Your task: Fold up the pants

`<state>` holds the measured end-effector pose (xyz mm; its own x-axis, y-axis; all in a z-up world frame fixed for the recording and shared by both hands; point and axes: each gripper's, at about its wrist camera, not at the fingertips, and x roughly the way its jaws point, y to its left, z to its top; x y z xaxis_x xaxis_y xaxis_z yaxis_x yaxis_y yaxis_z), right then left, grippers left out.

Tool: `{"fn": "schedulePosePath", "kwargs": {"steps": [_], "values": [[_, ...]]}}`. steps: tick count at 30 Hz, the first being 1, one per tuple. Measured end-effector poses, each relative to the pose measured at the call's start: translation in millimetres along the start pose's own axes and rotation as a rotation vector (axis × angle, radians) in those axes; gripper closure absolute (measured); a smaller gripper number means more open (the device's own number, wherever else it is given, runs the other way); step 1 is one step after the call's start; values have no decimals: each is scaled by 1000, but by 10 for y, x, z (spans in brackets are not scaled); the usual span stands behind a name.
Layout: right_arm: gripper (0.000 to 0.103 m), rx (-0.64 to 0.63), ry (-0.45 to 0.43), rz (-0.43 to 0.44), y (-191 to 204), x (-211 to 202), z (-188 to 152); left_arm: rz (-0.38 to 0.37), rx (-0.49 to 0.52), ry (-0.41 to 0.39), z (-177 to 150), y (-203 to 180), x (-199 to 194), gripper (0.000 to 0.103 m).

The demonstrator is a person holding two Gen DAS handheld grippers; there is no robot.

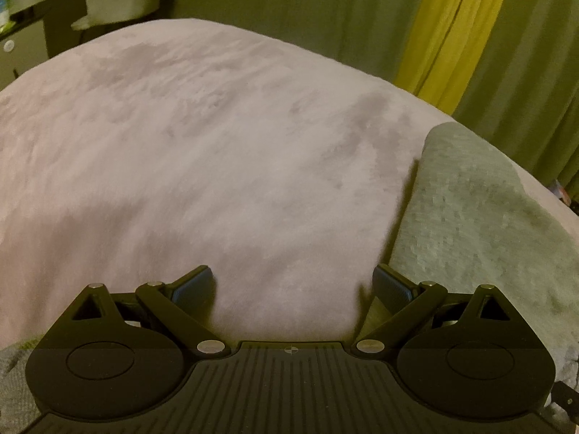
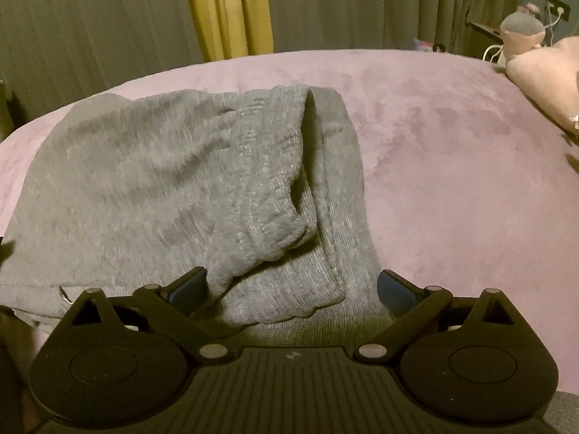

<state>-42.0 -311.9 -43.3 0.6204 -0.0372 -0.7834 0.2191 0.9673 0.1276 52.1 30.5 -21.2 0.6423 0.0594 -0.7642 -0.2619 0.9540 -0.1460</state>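
Grey ribbed knit pants [image 2: 188,181] lie folded on the pink plush blanket [image 2: 452,152], with the right gripper [image 2: 292,287] released above them and the left gripper [image 1: 293,285] released over bare blanket

Both wrist views are aimed steeply down, close over the bed [image 1: 181,144]; the pants [image 2: 144,181] are shared, seemingly.

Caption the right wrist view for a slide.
Open right gripper poised over grey pants on pink blanket.
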Motion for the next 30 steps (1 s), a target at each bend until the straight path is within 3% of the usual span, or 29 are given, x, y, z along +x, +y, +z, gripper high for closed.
{"fn": "schedulePosePath", "kwargs": {"steps": [10, 14, 18, 21, 24, 27, 30], "values": [[4, 44, 9, 14, -72, 21, -27, -36, 55, -47, -31, -57, -158, 4], [4, 75, -16, 19, -98, -22, -67, -138, 81, -91, -54, -71, -280, 4], [4, 105, -26, 33, -129, -43, -85, -238, 211, -105, -147, -254, -348, 3], [4, 107, -24, 34, -127, -40, -80, -242, 350, -21, -258, -468, -257, 3], [4, 108, -23, 36, -132, -38, -77, -206, 409, 52, -328, -567, -145, 3], [4, 113, -21, 46, -152, -36, -81, -252, 345, 118, -264, -466, -84, 2], [4, 119, -20, 54, -167, -26, -79, -320, 188, 219, -155, -232, -1, 3]]}}
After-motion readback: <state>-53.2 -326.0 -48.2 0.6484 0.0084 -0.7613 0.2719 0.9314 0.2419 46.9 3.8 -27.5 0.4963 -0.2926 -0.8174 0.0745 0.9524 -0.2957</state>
